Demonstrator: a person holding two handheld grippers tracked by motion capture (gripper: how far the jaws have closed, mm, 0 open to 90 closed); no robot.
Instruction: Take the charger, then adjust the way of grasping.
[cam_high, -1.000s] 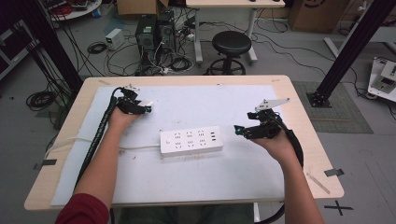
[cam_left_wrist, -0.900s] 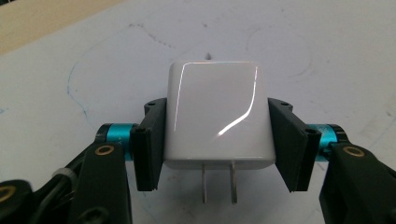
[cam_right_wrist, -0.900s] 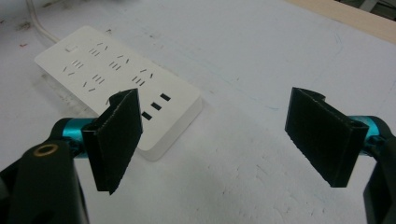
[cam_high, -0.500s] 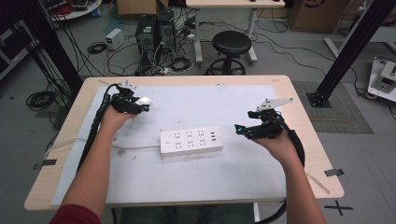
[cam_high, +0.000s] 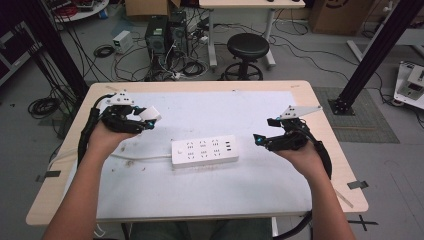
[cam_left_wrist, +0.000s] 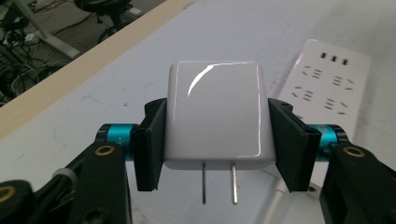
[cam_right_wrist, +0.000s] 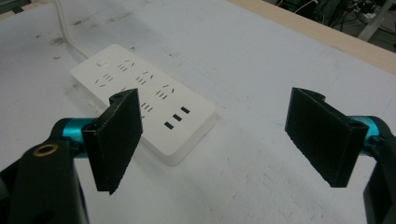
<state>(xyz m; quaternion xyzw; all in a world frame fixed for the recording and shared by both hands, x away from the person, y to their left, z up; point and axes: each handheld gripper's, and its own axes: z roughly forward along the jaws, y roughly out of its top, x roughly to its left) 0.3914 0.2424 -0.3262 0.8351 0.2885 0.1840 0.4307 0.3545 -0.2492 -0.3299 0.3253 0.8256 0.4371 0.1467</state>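
A wide rectangular bench (cam_high: 320, 200) with a pale wooden rim and a scuffed, matte white top lies in front of you. Near its middle rests a flat, oblong white plastic power strip (cam_high: 204, 150), its face cut with rows of small dark socket slots, and a thin white cord (cam_high: 135, 157) trails from its left end across the surface.

Your left tool (cam_high: 145, 118), black with teal collars, hangs above the bench to the left of the strip and is clenched on a glossy white charger plug (cam_left_wrist: 215, 116). The plug is a rounded cube, pinched on its two sides by the flat black pads, with two slim metal prongs pointing down toward the tool's camera. The strip lies just beyond it, apart from it.

Your right tool (cam_high: 259, 140) hovers just right of the strip with its ribbed black pads (cam_right_wrist: 119, 140) spread wide, grasping nothing.
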